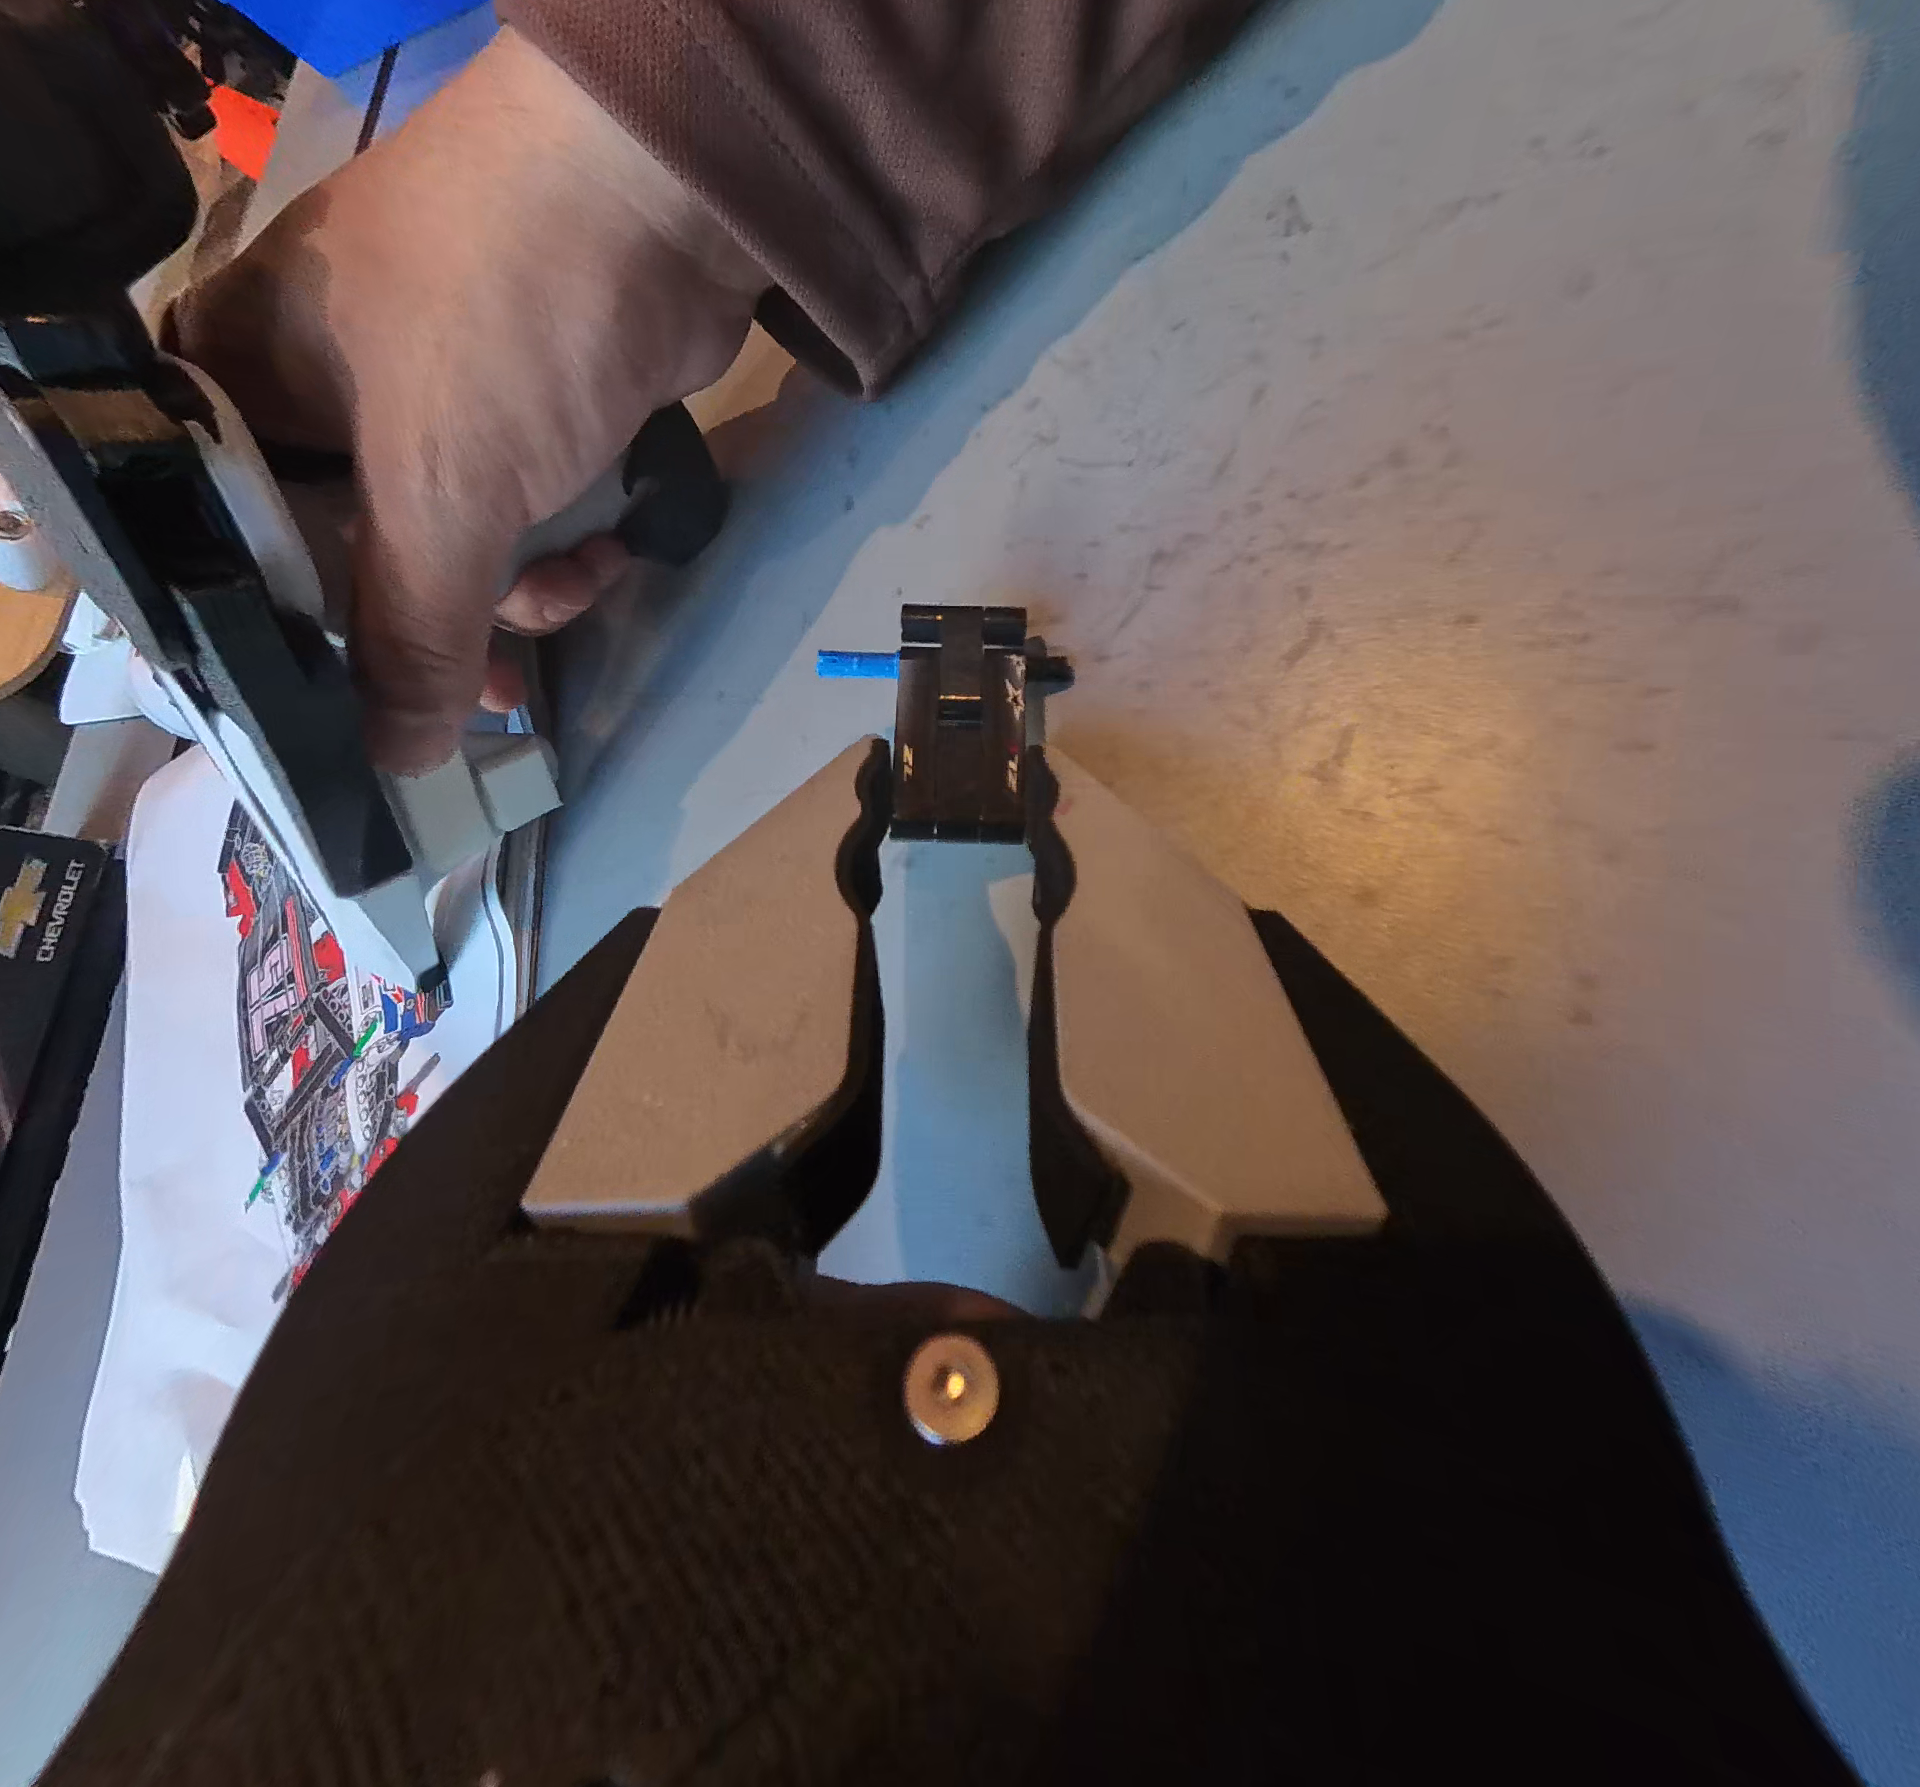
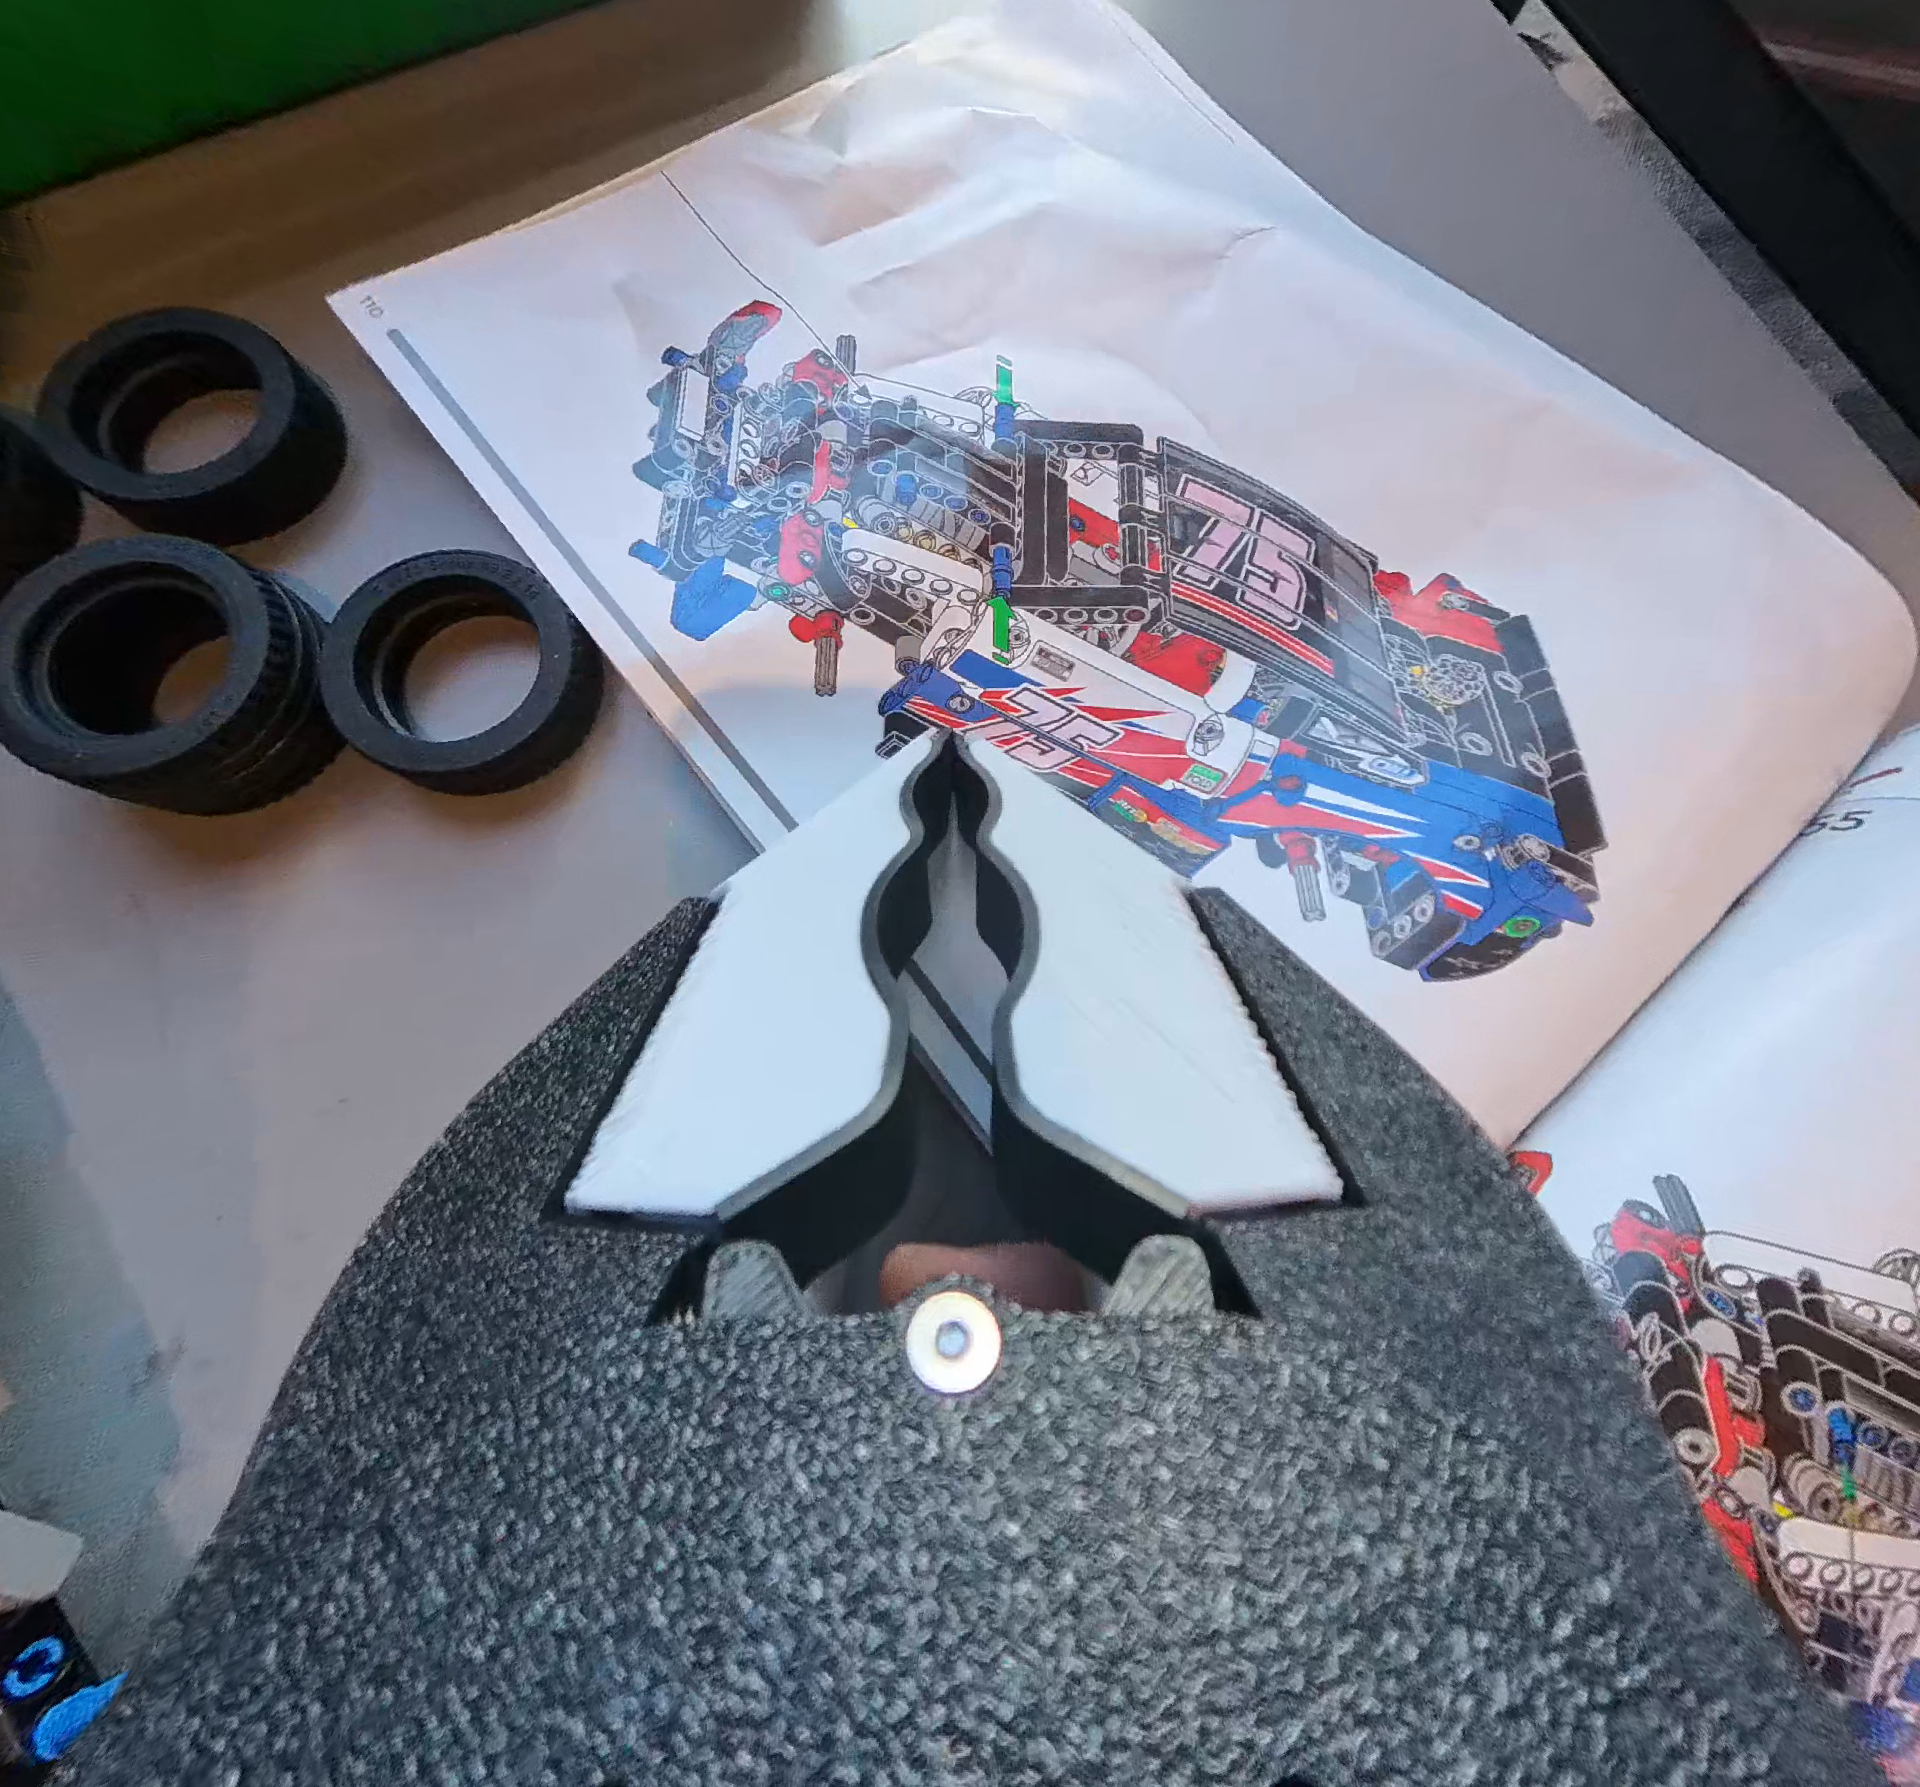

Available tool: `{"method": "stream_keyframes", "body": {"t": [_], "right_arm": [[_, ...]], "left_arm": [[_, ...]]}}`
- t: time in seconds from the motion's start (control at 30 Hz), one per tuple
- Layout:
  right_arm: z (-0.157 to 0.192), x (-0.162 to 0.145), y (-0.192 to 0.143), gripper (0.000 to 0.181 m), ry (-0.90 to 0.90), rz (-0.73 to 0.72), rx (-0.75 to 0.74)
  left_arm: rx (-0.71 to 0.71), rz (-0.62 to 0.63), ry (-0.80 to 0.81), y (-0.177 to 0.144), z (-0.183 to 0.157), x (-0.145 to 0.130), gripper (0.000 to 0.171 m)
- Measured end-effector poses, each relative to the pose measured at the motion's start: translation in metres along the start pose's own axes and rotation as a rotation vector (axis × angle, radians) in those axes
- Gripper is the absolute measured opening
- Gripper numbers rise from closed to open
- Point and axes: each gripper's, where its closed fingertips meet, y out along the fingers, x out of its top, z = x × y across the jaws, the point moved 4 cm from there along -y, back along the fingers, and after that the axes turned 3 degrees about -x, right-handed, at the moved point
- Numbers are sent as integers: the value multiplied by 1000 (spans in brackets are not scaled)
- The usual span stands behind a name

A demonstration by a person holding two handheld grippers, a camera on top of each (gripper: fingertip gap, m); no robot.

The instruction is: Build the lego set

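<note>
Black and glossy, the small lego assembly with a blue pin jutting from its side sits pinched at its near end between the tips of the left gripper, over the pale table. The right gripper is closed with nothing between its tips, hovering above the open instruction booklet. Black rubber tyres lie just beside the page.
</note>
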Motion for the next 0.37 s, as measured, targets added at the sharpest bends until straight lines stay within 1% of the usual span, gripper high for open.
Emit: {"method": "stream_keyframes", "body": {"t": [0.13, 0.27, 0.37], "right_arm": [[4, -2, -2, 1, -34, -2, 15], [4, -6, -6, 1, -23, -5, 59], [5, -8, -8, 0, -35, -5, 55]], "left_arm": [[1, 4, -9, 0, 2, -2, 22], [9, 7, -10, 0, 3, -3, 22], [11, 7, -6, 0, 3, -3, 22]]}}
